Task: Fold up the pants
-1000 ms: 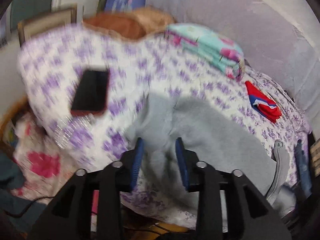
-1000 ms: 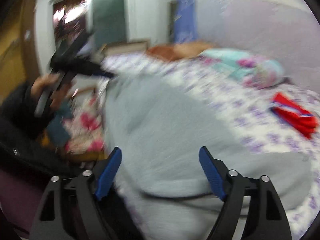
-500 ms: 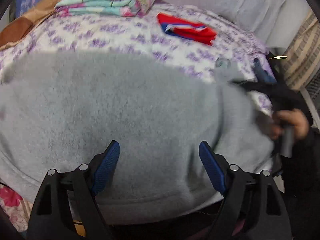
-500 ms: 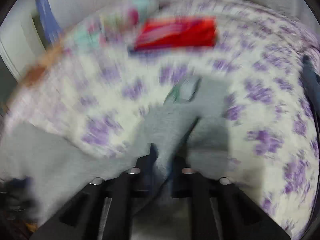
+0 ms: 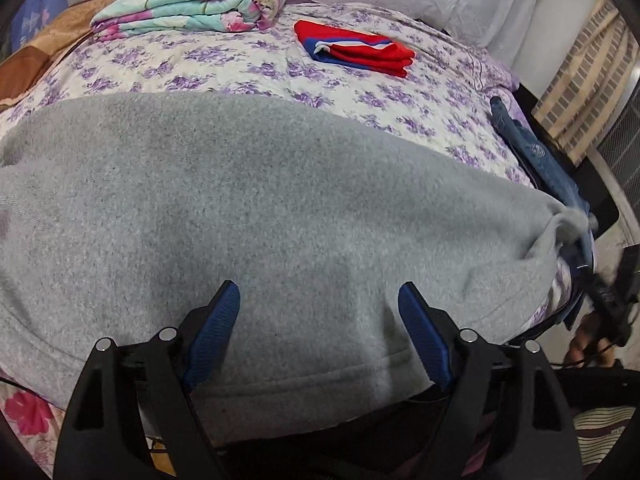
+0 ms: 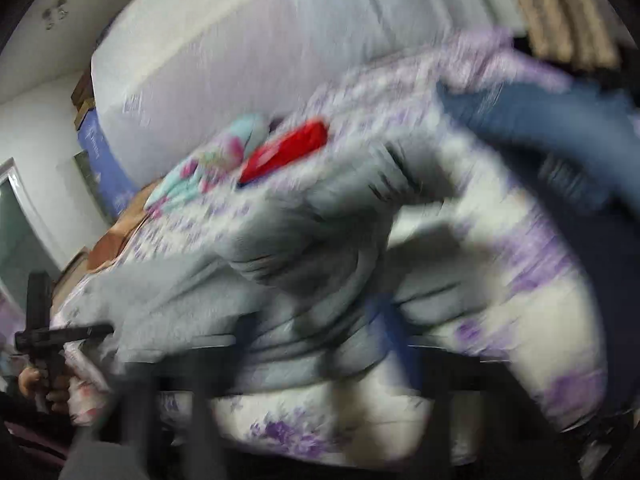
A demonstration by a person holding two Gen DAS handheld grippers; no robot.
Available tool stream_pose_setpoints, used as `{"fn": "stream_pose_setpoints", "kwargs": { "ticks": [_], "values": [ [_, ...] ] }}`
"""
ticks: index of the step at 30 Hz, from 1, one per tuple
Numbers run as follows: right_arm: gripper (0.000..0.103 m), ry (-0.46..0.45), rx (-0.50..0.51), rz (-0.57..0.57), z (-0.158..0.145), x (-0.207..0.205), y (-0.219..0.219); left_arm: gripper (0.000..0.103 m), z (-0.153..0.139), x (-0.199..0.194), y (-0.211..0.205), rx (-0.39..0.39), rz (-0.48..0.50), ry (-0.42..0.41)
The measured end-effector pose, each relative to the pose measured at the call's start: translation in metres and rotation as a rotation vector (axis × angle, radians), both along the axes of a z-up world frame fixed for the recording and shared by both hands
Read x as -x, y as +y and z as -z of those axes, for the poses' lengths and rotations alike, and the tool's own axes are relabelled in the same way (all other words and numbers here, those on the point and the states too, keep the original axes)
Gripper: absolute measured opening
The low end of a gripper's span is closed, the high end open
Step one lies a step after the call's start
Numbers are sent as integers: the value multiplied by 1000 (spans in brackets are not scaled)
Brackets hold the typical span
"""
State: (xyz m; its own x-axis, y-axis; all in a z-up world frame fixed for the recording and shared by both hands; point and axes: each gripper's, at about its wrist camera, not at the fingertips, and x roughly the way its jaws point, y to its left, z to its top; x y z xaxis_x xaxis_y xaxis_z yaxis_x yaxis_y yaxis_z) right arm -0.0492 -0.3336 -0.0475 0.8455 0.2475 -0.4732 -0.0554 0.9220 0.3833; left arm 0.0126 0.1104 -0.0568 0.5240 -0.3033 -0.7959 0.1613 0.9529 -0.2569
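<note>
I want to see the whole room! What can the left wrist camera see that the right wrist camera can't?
Only the left wrist view shows the open left gripper sharply, over smooth grey pants.

Only the right wrist view shows the bunched pants end, the white wall and the hand holding the other gripper.

Both show the red folded cloth, floral blanket and purple-flowered bed cover.

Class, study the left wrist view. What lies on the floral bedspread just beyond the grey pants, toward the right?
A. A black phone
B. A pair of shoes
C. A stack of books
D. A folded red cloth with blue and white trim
D: the folded red cloth lies on the bedspread beyond the grey pants.
</note>
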Motion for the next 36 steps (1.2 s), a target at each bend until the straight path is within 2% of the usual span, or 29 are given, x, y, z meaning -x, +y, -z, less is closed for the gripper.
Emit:
{"fn": "stream_pose_setpoints", "kwargs": {
  "ticks": [1, 3, 4, 6, 10, 12, 13, 15, 16, 17, 18, 19, 21, 22, 24, 26, 27, 30, 31, 32, 33, 34, 35, 36],
  "values": [
    [95, -57, -33, 9, -9, 8, -9, 79, 0, 0, 0, 0, -2, 0],
    [95, -86, -112, -8, -18, 14, -25, 79, 0, 6, 3, 12, -11, -3],
    [96, -95, -170, 11, -19, 16, -39, 79, 0, 8, 4, 20, -18, -4],
    [97, -60, -219, 41, -20, 13, -60, 79, 0, 12, 5, 21, -23, -5],
    [97, 75, -409, 26, -24, -19, -86, 82, 0, 16, 1, 3, -20, -5],
    [97, 187, -494, 1, -28, -42, -87, 84, 0, 18, -1, -2, -17, -6],
    [97, 292, -518, -8, -27, -57, -88, 84, 0, 19, -1, -2, -16, -7],
    [96, 433, -516, -12, -20, -72, -68, 84, 0, 20, -1, 3, -19, -12],
    [83, 521, -474, -9, -12, -81, -60, 84, 0, 20, 0, 6, -20, -13],
    [70, 541, -466, -22, -8, -80, -53, 84, 1, 20, 0, 9, -22, -16],
    [34, 546, -465, -60, -4, -78, -45, 84, 1, 20, 0, 12, -23, -19],
    [24, 544, -448, -99, -1, -78, -38, 84, 1, 21, 1, 15, -23, -21],
    [20, 472, -374, -139, -3, -67, -29, 84, 2, 23, 1, 19, -21, -22],
    [19, 453, -371, -151, -3, -62, -28, 84, 2, 23, 2, 18, -18, -22],
    [19, 355, -433, -185, -8, -49, -32, 84, 2, 24, 5, 24, -14, -24],
    [18, 228, -490, -228, -26, -48, -34, 84, 0, 22, 8, 30, -26, -24],
    [18, 139, -511, -282, -46, -52, -28, 84, -1, 19, 11, 34, -42, -25],
    [17, -138, -514, -454, -112, -42, -15, 84, -8, 12, 23, 65, -95, -17],
    [17, -249, -484, -507, -130, -30, -15, 84, -10, 12, 26, 80, -106, -19],
    [17, -281, -473, -527, -133, -25, -19, 84, -13, 14, 28, 87, -115, -32],
    [17, -271, -474, -538, -125, -22, -27, 84, -15, 17, 30, 85, -121, -44],
    [17, -179, -484, -537, -98, -29, -37, 84, -16, 19, 31, 80, -123, -47],
    [17, -80, -471, -493, -72, -35, -44, 84, -13, 22, 34, 72, -125, -42],
    [18, 56, -450, -430, -35, -41, -53, 84, -10, 23, 36, 69, -126, -33]
  ]
}}
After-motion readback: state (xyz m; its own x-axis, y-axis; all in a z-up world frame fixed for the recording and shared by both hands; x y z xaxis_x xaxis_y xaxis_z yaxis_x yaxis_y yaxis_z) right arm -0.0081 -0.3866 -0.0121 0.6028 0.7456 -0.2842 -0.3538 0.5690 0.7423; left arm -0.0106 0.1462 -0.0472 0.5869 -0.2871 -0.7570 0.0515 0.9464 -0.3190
